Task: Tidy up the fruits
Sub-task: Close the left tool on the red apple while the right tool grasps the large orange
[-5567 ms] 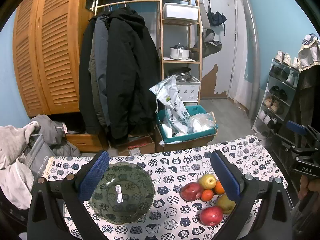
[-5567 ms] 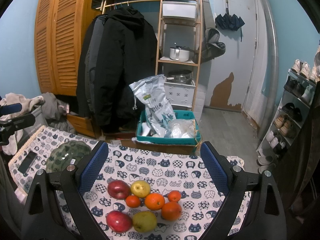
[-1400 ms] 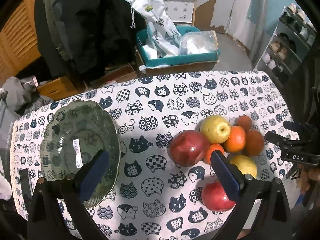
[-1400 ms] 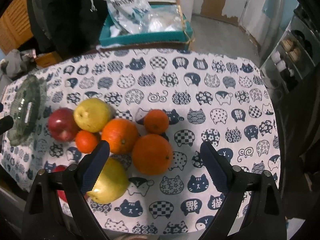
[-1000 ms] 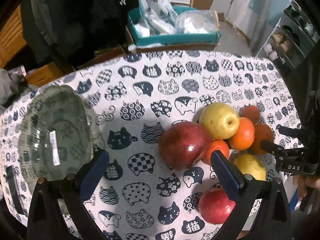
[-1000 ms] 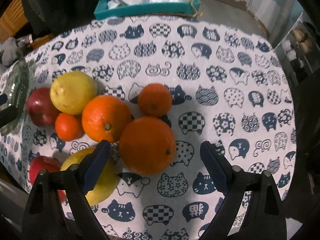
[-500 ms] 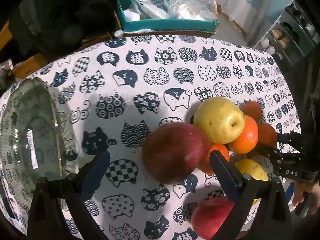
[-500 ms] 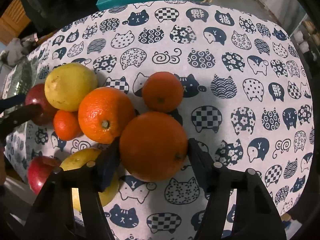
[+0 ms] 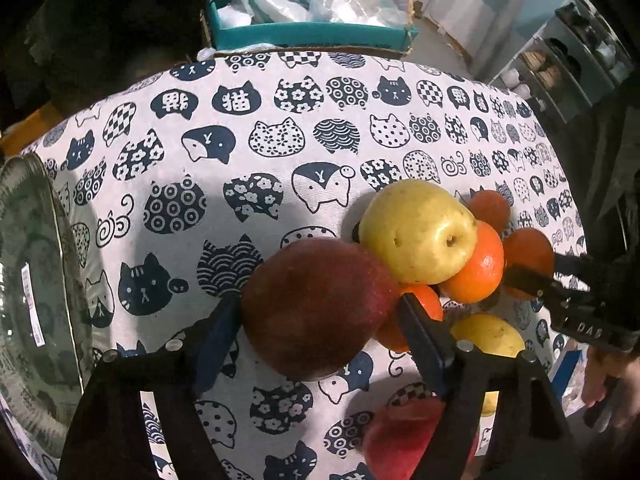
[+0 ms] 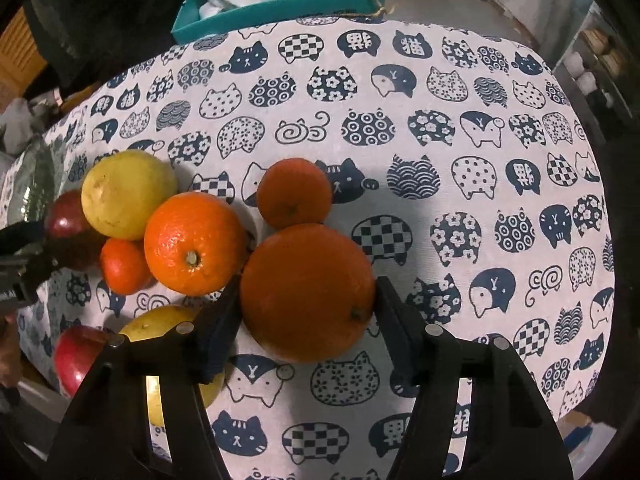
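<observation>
Fruit is now sitting between both sets of jaws, where a second ago each hand-held gripper was hanging spread wide above the pile, so the organizing is moving from approach into picking up. The left hand-held gripper point(image 9: 320, 316) is closing its jaws around the dark red apple point(image 9: 318, 308), which is lying directly between the blue pads; the pads are looking flush against its sides, though the fisheye distortion is making firm contact hard to confirm. Beyond that gripper's right finger the yellow apple point(image 9: 416, 232) and a bright orange point(image 9: 476, 268) are crowding close, and off to its far left the green glass bowl point(image 9: 36, 280) is waiting on the cat-print surface point(image 9: 280, 140). The right hand-held gripper point(image 10: 306, 300) is half spread and pinching the large orange point(image 10: 308, 292) across its width, with a second orange point(image 10: 194, 244) just beyond its left finger. Neither fruit is looking lifted yet; both are apparently resting on the cloth.
</observation>
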